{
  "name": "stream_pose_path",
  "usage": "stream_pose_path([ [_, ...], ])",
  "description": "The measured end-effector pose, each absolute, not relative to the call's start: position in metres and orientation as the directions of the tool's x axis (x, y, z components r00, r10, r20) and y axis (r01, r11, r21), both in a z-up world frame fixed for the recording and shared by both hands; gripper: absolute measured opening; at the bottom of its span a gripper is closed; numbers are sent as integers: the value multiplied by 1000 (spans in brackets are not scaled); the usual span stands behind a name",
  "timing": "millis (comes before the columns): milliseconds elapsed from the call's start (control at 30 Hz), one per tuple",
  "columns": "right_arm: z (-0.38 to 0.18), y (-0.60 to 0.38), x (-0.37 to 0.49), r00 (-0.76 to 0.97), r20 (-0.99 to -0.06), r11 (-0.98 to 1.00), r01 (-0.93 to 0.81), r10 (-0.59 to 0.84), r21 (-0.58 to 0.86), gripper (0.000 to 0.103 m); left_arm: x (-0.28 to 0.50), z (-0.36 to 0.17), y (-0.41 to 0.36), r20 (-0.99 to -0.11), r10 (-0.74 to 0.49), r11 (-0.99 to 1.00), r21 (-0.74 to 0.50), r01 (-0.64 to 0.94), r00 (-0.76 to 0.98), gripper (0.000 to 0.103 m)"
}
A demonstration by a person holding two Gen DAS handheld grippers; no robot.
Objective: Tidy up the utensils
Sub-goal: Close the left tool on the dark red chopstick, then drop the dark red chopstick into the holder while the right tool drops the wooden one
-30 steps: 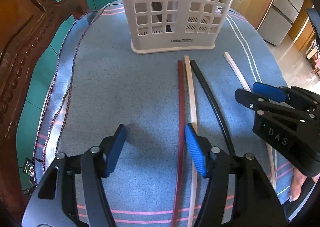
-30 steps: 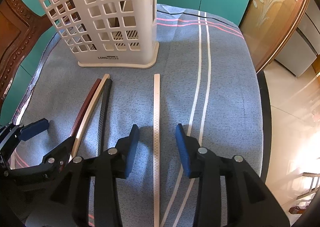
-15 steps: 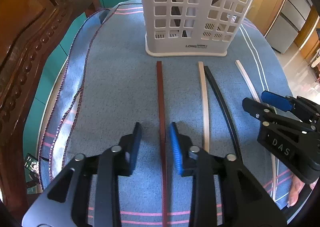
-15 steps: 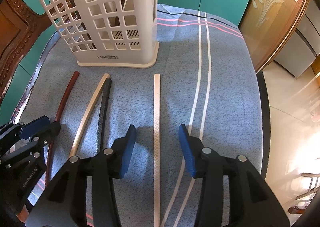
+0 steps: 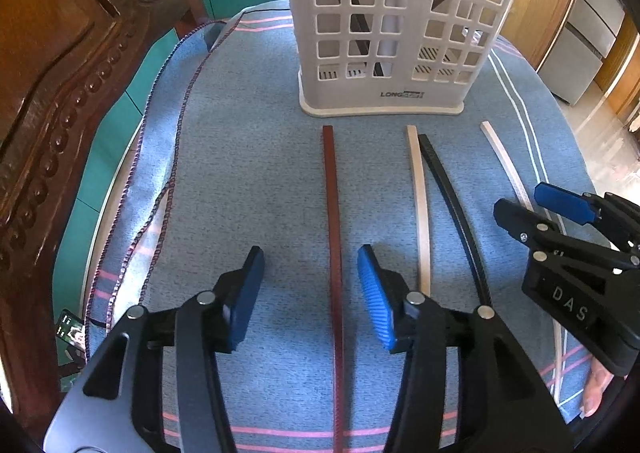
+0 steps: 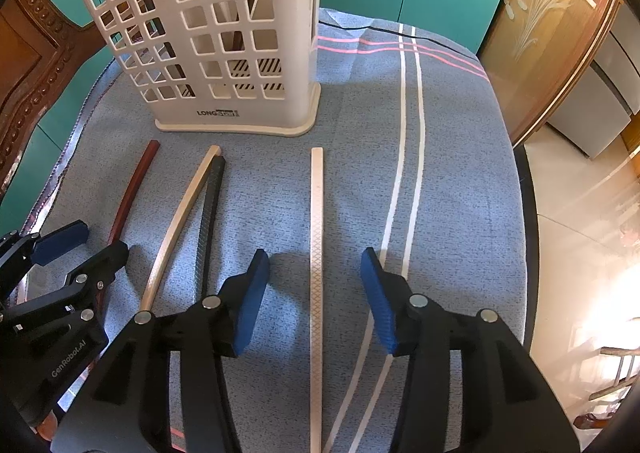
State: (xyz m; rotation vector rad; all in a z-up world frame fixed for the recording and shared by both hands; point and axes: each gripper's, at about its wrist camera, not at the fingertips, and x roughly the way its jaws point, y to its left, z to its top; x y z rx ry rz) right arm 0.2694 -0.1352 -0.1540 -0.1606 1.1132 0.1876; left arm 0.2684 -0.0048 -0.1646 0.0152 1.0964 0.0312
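The left gripper (image 5: pixel 310 295), jaws just reopened and gripping nothing, straddles the dark red stick (image 5: pixel 334 237), which runs lengthwise up the frame toward the white basket (image 5: pixel 384 29) at top centre. Bare blue cloth (image 5: pixel 240 173) lies left, out to the fringed table edge. The right gripper (image 6: pixel 314 295), jaws widening, straddles the cream stick (image 6: pixel 316 253) untouched; this stick also points up-frame, with open cloth right.
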Motion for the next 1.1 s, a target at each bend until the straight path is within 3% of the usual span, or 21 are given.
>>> stream_pose_path([
  [233, -154, -135, 270, 430, -900, 973, -230, 68, -36, 49, 274, -166, -4, -888, 42, 999, 34, -25, 458, 58],
  [667, -154, -132, 270, 448, -891, 972, -233, 81, -29, 50, 310, -167, -6, -888, 29, 999, 12, -40, 458, 61],
  [833, -153, -129, 272, 459, -884, 970, -240, 88, -28, 50, 318, -167, -9, -888, 30, 999, 18, -31, 459, 61],
  [933, -153, -128, 273, 460, -883, 968, -249, 96, -25, 49, 321, -167, -10, -892, -6, 1000, -13, -14, 451, 52],
  [967, -153, -127, 273, 459, -882, 967, -253, 102, -20, 43, 319, -167, -11, -892, -12, 1000, -16, -5, 452, 50],
  [1000, -152, -127, 273, 460, -881, 966, -259, 110, -15, 31, 320, -167, -12, -891, -21, 1000, -21, 5, 453, 44],
  [1100, -151, -125, 274, 457, -880, 962, -272, 132, 3, 7, 320, -165, -14, -890, -25, 1000, -27, 1, 456, 20],
])
